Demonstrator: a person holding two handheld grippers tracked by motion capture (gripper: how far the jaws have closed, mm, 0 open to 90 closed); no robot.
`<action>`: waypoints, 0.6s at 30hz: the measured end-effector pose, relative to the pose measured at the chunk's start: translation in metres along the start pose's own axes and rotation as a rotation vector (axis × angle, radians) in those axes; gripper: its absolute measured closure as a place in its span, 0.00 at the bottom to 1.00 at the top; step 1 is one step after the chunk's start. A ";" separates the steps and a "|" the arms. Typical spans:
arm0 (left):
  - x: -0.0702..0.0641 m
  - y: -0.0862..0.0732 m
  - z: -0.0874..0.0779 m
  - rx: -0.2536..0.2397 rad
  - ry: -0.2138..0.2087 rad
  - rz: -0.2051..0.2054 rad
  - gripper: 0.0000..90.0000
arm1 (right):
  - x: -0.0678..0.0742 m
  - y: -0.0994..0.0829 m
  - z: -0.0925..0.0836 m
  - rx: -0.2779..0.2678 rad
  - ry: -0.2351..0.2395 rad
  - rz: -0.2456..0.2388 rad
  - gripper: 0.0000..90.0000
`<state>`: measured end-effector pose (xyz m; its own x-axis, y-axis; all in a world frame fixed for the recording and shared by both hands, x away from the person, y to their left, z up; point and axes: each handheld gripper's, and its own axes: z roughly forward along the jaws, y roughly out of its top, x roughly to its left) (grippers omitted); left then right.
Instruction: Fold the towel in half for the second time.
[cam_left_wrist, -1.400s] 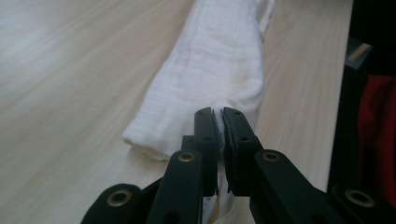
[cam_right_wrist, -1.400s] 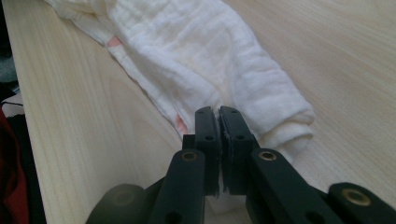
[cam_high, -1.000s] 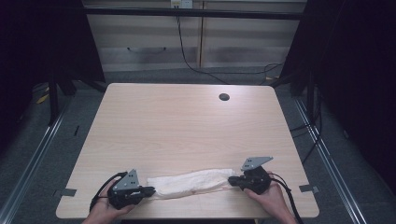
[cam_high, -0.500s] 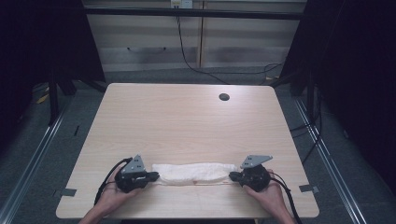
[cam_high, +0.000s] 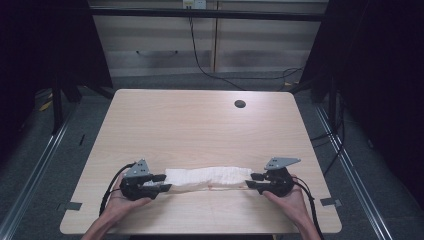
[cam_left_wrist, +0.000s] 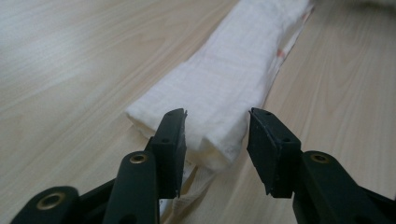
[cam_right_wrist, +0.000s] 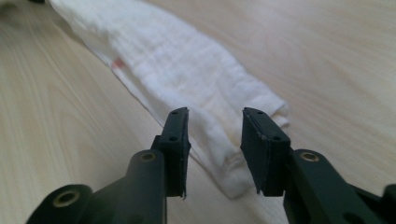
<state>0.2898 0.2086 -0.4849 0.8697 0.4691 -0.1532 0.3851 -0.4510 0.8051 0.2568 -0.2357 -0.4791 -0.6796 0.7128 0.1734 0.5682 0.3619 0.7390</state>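
Table (cam_high: 200, 125): pale wood, bearing a folded white cloth (cam_high: 207, 176) near its front edge, between the two hands. Cloth: a long narrow band, its long axis running left to right across the table, parallel to the front edge; one short end points at each gripper. Left gripper (cam_high: 159, 182): at the cloth's left end, pointing along the long axis; its jaws have just been opening and now stand apart, the cloth end lying between them unpressed (cam_left_wrist: 215, 135). Right gripper (cam_high: 254, 180): at the right end, mirroring the left; its jaws likewise have just been opening, and stand apart astride the cloth end (cam_right_wrist: 219, 140). Neither hand is the nearer: each sits at its own end, so any coming move probably starts from both ends alike.
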 end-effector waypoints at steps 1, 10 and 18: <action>0.002 0.001 -0.002 -0.012 0.009 -0.009 0.60 | -0.001 0.001 -0.004 -0.020 0.003 0.003 0.67; 0.015 0.017 -0.012 -0.076 0.046 -0.107 0.50 | -0.003 0.011 -0.020 -0.121 -0.078 0.029 0.57; 0.023 0.018 -0.036 -0.135 0.111 -0.180 0.43 | -0.004 0.012 -0.030 -0.176 -0.122 0.050 0.51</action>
<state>0.3052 0.2386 -0.4536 0.7484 0.6170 -0.2432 0.4798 -0.2506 0.8408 0.2525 -0.2519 -0.4513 -0.5853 0.7985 0.1407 0.5026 0.2211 0.8358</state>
